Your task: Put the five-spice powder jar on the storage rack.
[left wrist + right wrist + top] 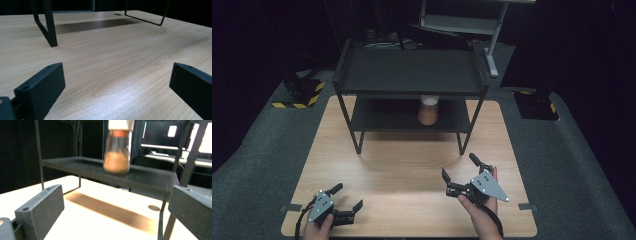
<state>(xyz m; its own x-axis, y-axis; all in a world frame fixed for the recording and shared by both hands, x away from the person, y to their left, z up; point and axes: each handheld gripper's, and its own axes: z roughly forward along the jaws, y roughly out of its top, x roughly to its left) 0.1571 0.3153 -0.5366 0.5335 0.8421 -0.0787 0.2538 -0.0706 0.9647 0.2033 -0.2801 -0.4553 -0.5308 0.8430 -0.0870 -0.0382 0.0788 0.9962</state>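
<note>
Wooden surface (412, 165) holds a black rack (412, 75), and the upright spice jar (428, 111) on its lower shelf stands straight ahead of the right tongs (462, 170), nearer than the left tongs (347, 197); both are spread apart and empty.

This looks like a lab or test studio set up for recording. A light wooden table (407, 170) stands on grey carpet (572, 165), ringed by black darkness, with yellow-and-black hazard-striped stand bases (299, 92) at its far corners and a grey metal desk frame (492, 30) behind.
</note>
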